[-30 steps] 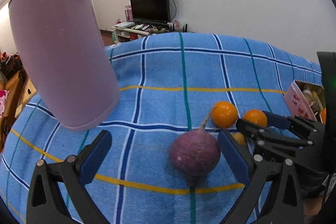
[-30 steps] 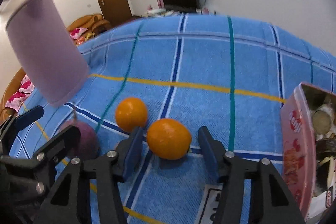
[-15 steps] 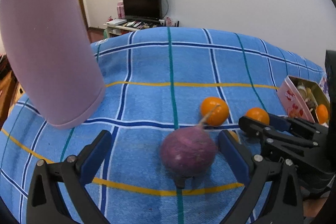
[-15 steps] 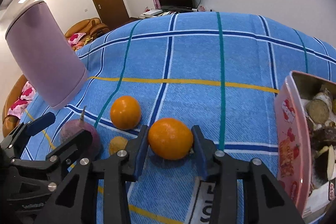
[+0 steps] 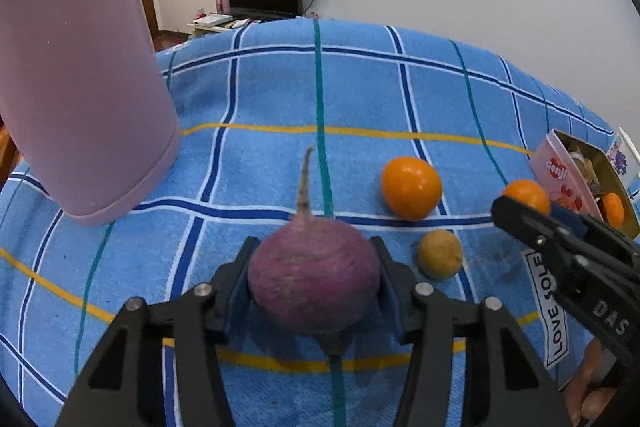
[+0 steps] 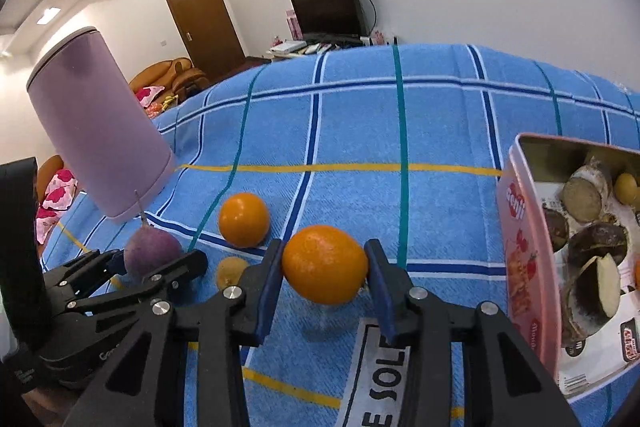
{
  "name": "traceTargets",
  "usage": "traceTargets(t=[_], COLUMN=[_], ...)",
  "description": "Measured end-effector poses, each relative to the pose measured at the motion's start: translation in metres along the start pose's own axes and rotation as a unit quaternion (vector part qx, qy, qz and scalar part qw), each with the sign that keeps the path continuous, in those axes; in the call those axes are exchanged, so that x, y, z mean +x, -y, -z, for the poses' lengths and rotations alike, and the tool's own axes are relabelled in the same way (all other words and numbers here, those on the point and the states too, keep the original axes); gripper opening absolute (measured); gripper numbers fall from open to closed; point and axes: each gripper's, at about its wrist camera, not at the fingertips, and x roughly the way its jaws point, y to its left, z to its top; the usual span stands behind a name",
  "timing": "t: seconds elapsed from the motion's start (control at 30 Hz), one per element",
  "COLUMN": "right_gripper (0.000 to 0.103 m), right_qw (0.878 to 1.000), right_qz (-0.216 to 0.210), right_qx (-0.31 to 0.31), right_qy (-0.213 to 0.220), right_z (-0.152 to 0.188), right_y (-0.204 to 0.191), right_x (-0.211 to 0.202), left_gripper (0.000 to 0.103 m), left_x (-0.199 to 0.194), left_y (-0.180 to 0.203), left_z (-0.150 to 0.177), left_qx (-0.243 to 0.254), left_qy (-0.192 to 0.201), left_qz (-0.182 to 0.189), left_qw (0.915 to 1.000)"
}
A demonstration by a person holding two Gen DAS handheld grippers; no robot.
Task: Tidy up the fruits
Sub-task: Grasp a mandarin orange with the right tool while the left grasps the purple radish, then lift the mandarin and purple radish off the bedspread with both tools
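Since a sec ago, left gripper (image 5: 314, 275) jaws closing from wide spread onto purple radish (image 5: 314, 277) btwn them. Right gripper (image 6: 325, 277) pinches orange (image 6: 325, 264), lifted off cloth. Step: grasp. Next: carry both to pink tin (image 6: 524, 247), right of jaws.

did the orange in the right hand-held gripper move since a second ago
Yes. The orange has lifted off the blue cloth, its shadow now beneath it; the right hand-held gripper grips it.
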Motion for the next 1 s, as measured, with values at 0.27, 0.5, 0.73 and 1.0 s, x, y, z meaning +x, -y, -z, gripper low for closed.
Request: traceTargets(t=[0.27,0.5,0.73,1.0], right_gripper=[0.043,0.043,0.043,0.043], right_qw=[0.996,0.989,0.986,0.986], right_qz=[0.029,0.032,0.035,0.034], right_qx=[-0.045,-0.066,-0.084,-0.082], right_qy=[0.075,0.128,0.139,0.142], right_z=[0.003,0.006,0.007,0.009], right_y=[-0.018,-0.029,-0.037,-0.037], right_x=[-0.03,-0.046,-0.046,-0.048], left_gripper=[0.056,0.056,0.056,0.056], left_x=[-0.017,-0.023,-0.03,-0.035], left_y=[-0.007,-0.005,-0.001,0.006], left_z=[0.0,0.001,0.003,0.005], left_qx=[-0.02,-0.021,-0.027,-0.026], left_qy=[0.059,0.076,0.095,0.105], left_qz=[-0.021,-0.03,-0.045,-0.052], left_qw=[0.9978,0.9965,0.9941,0.9928])
